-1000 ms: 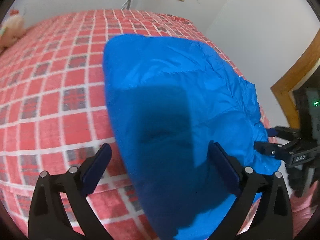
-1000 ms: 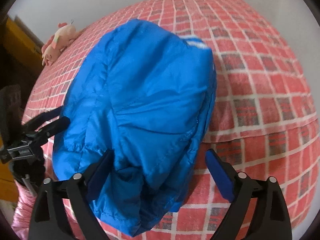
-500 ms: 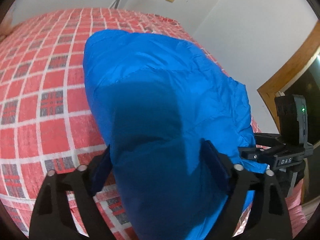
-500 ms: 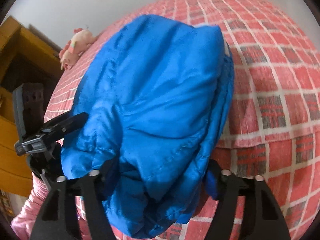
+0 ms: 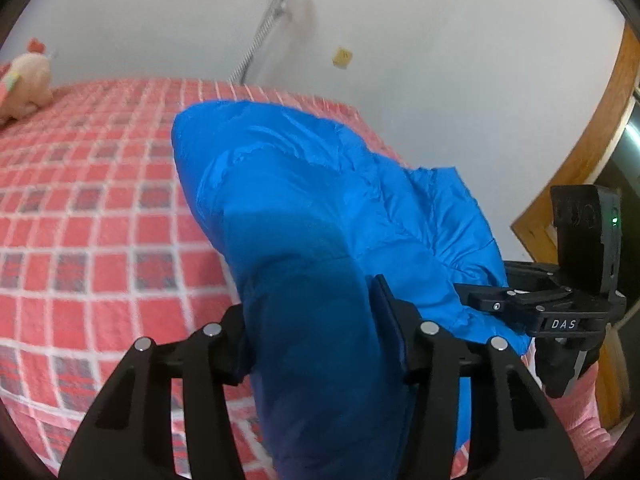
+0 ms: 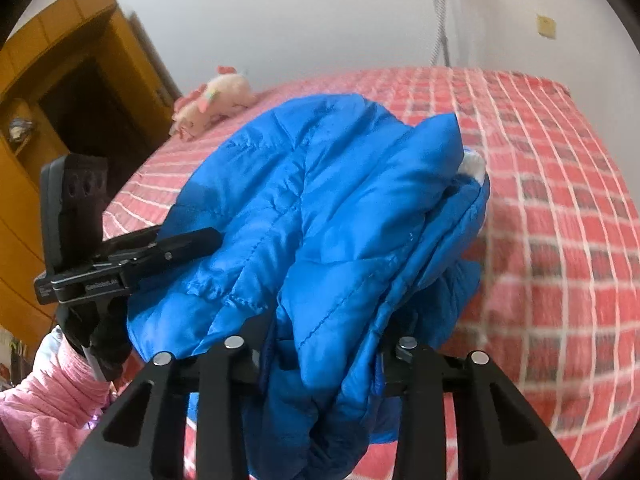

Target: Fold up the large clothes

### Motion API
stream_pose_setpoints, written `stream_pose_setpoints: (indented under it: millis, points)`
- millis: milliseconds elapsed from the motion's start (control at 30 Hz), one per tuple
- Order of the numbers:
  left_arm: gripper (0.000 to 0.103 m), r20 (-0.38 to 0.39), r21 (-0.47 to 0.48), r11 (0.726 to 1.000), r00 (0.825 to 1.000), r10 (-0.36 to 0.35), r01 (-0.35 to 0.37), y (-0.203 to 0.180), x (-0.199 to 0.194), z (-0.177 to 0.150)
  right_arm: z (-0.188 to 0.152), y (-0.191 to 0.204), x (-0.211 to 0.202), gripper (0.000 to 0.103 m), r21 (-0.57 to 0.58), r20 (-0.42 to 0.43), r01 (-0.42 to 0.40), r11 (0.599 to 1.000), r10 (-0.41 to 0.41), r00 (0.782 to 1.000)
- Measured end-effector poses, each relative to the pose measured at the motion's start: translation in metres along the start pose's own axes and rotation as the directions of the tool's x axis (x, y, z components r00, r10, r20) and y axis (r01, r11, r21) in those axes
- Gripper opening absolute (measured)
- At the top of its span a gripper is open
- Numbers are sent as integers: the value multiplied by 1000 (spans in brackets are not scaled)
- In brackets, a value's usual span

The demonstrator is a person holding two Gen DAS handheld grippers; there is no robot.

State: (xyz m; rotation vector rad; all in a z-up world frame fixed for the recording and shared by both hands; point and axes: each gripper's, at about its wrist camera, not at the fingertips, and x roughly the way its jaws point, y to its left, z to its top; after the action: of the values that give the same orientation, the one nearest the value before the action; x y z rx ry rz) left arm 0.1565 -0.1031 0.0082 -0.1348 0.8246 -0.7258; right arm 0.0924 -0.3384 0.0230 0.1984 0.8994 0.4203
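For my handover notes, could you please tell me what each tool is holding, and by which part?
Both are closing on the blue padded jacket at its near edge: the left tool has one bunched end between its fingers, the right tool the other.

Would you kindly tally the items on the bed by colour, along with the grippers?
Blue: 1, puffy jacket
Pink: 1, plush toy
Black: 2, left gripper and right gripper, both with jacket fabric between the closing fingers
Total: 4
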Motion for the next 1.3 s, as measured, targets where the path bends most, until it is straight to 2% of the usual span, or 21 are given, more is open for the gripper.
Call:
stream_pose_setpoints:
  millis: [67, 167, 267, 367, 467, 500, 633, 700, 800, 900, 1100, 1200, 1300]
  points:
    - [50, 58, 13, 999, 998, 29, -30, 7, -15, 9, 13, 9, 6, 35, -23, 23, -16, 1000, 17, 1000]
    - [50, 104, -2, 998, 992, 64, -64, 25, -25, 19, 35, 22, 21, 35, -56, 52, -34, 998, 36, 998]
    - [50, 116, -22, 995, 988, 99, -97, 49, -22, 27, 51, 26, 46, 35, -63, 51, -56, 996, 59, 997]
    - [51, 60, -48, 987, 986, 158, -155, 80, -2, 26, 56, 16, 82, 35, -20, -9, -75, 997, 74, 997]
    - [60, -24, -73, 981, 983, 181, -182, 104, 23, 17, 50, 8, 110, 40, 14, -62, -48, 999, 49, 997]
    - [62, -25, -72, 981, 983, 181, -183, 108, 29, 12, 47, 7, 114, 42, 14, -65, -38, 999, 39, 997]
    - [63, -22, -31, 977, 977, 212, -213, 104, 35, 11, 43, 6, 121, 48, 29, -68, -6, 1000, 8, 998]
    - [65, -26, -46, 975, 976, 216, -217, 107, 35, 13, 42, 4, 118, 51, 51, -69, -2, 999, 6, 998]
    - [69, -38, -79, 969, 972, 231, -233, 105, 28, 15, 40, 8, 106, 62, 46, -65, 29, 999, -26, 998]
    - [73, -14, -55, 961, 962, 272, -272, 97, 11, 10, 33, 15, 87, 67, 4, -32, 79, 997, -79, 996]
    - [75, 30, 63, 938, 940, 340, -341, 74, 3, -10, 14, 3, 84, 70, 29, -46, 105, 994, -103, 994]
    - [76, 8, 55, 943, 944, 329, -329, 80, 12, -16, 5, -8, 97, 70, 67, -69, 98, 993, -93, 993]
    - [77, -8, 37, 949, 949, 314, -313, 87, 19, -18, -2, -12, 107, 71, 65, -50, 108, 992, -105, 993]
